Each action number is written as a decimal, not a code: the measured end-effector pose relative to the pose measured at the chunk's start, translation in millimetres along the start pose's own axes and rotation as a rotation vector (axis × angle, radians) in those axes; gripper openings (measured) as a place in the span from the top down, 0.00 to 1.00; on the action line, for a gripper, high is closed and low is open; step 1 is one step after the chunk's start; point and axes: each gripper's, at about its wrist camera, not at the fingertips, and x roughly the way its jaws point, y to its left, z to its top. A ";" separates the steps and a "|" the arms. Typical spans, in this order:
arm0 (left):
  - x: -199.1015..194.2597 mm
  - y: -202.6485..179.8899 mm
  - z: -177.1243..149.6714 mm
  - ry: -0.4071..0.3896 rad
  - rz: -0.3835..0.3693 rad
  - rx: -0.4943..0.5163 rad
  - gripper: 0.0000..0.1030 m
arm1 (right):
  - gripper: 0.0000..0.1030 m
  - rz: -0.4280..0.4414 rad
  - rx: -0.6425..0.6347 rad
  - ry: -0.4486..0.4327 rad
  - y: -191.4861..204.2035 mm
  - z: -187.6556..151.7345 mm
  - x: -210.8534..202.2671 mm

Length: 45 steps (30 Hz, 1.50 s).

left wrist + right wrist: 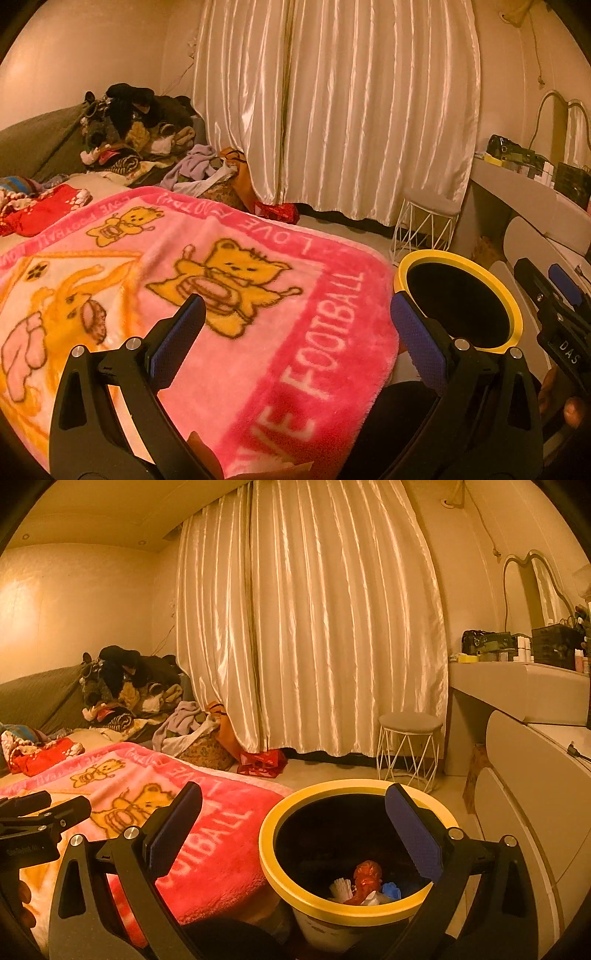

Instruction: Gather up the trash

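Observation:
A trash bin with a yellow rim stands on the floor beside the bed; inside it lie a crumpled red wrapper, white scraps and a blue scrap. My right gripper hovers open above the bin's near left side, nothing between its blue pads. The same bin shows at the right of the left wrist view, its inside dark. My left gripper is open and empty over the pink cartoon blanket.
A pile of clothes lies at the bed's far end. Cream curtains hang behind, a red bag and a wire-legged stool on the floor below. A dressing table with bottles runs along the right.

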 end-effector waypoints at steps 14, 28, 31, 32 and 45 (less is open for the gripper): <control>-2.2 -1.5 1.3 -0.005 0.010 0.001 0.11 | 0.06 0.002 0.001 0.004 -1.0 -1.3 1.4; -2.0 -1.1 1.0 -0.004 0.009 0.001 0.11 | 0.06 -0.002 0.002 0.003 -2.1 -2.1 1.6; -2.1 -1.3 0.9 -0.005 0.009 0.002 0.11 | 0.06 -0.003 0.002 0.003 -2.2 -2.1 1.6; -1.8 -1.1 0.8 -0.006 0.009 0.001 0.11 | 0.06 -0.002 0.002 0.003 -2.4 -2.1 1.5; -2.2 -1.5 0.7 -0.005 0.008 0.001 0.11 | 0.06 -0.002 0.004 0.004 -2.7 -2.2 1.6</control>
